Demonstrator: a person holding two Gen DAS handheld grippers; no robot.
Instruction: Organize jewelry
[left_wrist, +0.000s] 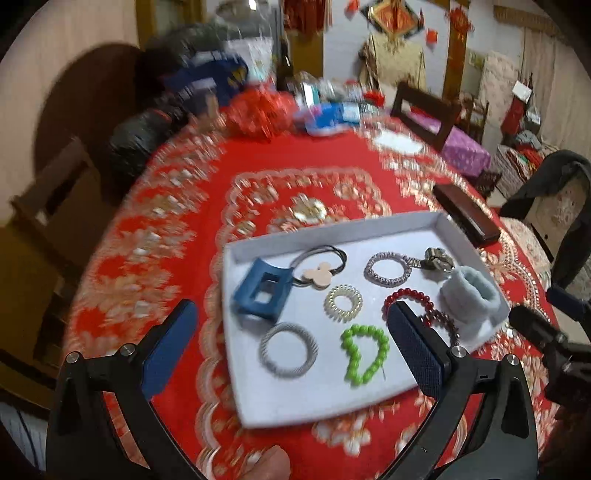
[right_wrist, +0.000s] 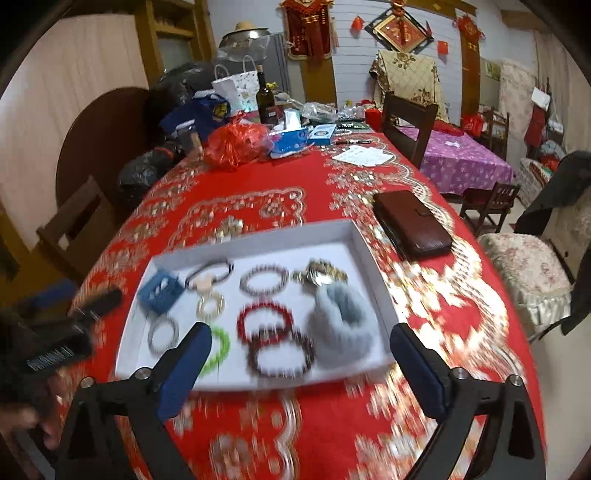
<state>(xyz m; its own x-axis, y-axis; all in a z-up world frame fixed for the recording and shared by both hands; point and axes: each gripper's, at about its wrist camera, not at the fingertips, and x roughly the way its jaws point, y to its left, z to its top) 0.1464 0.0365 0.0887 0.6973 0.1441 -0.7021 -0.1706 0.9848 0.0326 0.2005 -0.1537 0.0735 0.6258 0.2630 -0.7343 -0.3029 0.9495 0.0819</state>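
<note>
Both the left gripper (left_wrist: 291, 326) and right gripper (right_wrist: 301, 350) hung wide apart and empty over the near rim of the white tray (left_wrist: 332, 410) holding the bracelets (left_wrist: 364, 352), bare red tablecloth (right_wrist: 332, 435) all round, no writing legible.

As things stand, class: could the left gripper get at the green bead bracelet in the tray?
Probably yes. The left gripper is open and empty above the tray, and the green bead bracelet lies uncovered, apart from its neighbours.
</note>
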